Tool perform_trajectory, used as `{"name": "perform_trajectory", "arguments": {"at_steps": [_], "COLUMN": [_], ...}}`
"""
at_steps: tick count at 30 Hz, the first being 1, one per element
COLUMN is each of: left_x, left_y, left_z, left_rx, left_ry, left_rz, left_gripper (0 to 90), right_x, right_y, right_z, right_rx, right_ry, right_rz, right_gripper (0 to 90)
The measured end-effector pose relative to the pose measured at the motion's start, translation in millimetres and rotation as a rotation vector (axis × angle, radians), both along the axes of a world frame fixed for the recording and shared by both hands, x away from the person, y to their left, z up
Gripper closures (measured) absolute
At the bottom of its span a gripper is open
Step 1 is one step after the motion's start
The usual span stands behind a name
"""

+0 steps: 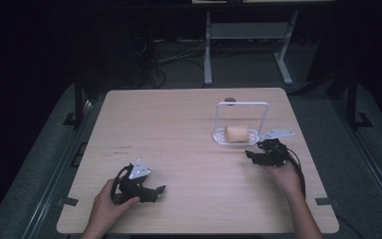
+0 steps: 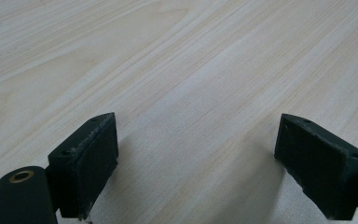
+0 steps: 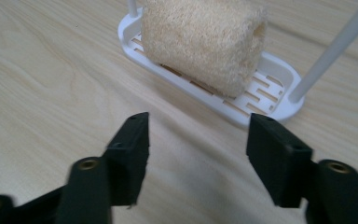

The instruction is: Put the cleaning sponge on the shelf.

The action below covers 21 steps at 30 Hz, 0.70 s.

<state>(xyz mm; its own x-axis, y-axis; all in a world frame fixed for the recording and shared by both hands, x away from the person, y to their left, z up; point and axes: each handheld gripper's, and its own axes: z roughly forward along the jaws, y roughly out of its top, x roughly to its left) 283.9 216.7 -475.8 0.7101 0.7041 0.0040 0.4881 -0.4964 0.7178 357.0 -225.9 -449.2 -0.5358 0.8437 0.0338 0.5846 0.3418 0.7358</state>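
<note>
From the high view we see a light wooden table (image 1: 189, 149) with a person's two hands reaching in from the six o'clock edge. The left hand (image 1: 107, 206) holds the left gripper (image 1: 151, 191) low on the table toward seven o'clock, its jaws pointing toward three o'clock. The right hand (image 1: 286, 177) holds the right gripper (image 1: 256, 155) toward four o'clock, its jaws pointing toward the ten o'clock direction, just short of a white slotted tray (image 1: 219, 138). That tray sits toward two o'clock on the table, carries a tall white wire handle (image 1: 242, 104), and holds a tan loofah sponge (image 1: 236, 133).

In the left gripper view we look along two black jaws spread wide apart over bare wood grain (image 2: 177, 70); nothing lies between them and they grip nothing.

In the right gripper view we see its jaws parted to a broad gap, empty, hovering near the table (image 3: 51, 84). Ahead at twelve o'clock the loofah sponge (image 3: 205, 42) rests on the slotted tray (image 3: 270, 88), whose white rod (image 3: 335, 46) rises at two o'clock. The jaw tips stand near the tray's rim but apart from it.
</note>
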Motion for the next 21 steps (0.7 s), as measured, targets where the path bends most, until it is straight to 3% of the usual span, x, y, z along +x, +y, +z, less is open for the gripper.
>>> {"name": "perform_trajectory", "arguments": {"at_steps": [9,21], "left_x": [0.0,0.0], "left_y": [0.0,0.0], "left_z": [0.0,0.0], "left_rx": [0.000,0.000], "left_ry": [-0.001,0.000], "left_rz": [0.000,0.000], "left_gripper": [12.8,12.8], "right_x": [-19.5,-47.4], "right_y": [-5.9,-14.6], "right_z": [1.2,-4.1], "right_rx": [0.031,0.063], "right_ry": [-0.004,-0.045], "right_rz": [-0.009,-0.028], "right_gripper": [18.9,13.8]}}
